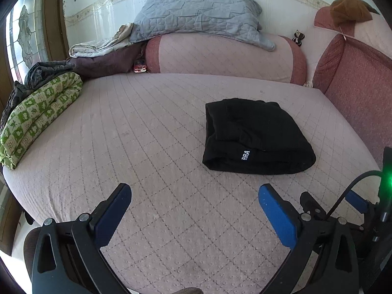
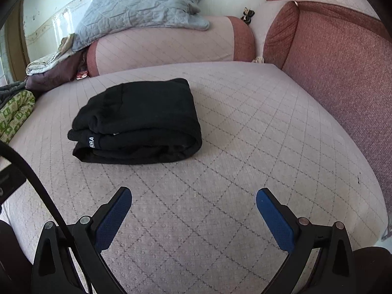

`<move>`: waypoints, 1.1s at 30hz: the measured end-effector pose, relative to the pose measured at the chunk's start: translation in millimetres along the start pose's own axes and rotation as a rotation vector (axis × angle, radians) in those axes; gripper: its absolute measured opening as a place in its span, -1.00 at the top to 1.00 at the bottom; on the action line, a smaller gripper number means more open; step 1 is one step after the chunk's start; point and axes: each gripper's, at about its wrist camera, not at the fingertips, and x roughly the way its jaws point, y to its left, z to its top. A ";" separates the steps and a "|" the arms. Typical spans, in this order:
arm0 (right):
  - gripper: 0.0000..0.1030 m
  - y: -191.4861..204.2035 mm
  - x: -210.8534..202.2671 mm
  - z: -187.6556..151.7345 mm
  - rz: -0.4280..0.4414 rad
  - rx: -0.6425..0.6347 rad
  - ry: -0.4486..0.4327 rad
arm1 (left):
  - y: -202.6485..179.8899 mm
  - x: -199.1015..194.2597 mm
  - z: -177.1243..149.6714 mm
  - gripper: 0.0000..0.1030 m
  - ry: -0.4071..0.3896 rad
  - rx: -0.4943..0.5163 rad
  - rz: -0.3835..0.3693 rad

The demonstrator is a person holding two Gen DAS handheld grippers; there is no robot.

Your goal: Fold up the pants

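Black pants, folded into compact stack, laid on pink quilted bed; white label at near edge; seen at 1 o'clock from L cam, 11 o'clock from R cam. L gripper: held low over near bed edge, aimed fwd, fingers spread wide, nothing gripped. R gripper: same pose, spread wide, nothing held; well apart from pants. Grey quilt noted on bolster at 12 o'clock.
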 end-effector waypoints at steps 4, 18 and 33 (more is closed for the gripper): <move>-1.00 -0.2 2.7 -1.8 -0.009 0.003 0.012 | -0.6 5.5 -2.9 -1.00 0.022 0.009 0.010; -1.00 6.2 7.4 -7.8 -0.018 -0.007 0.039 | 2.9 16.1 -7.6 -1.00 0.061 0.009 0.006; -1.00 8.9 8.6 -10.1 -0.006 -0.009 0.052 | 2.3 31.1 -14.0 -1.00 0.126 -0.001 -0.023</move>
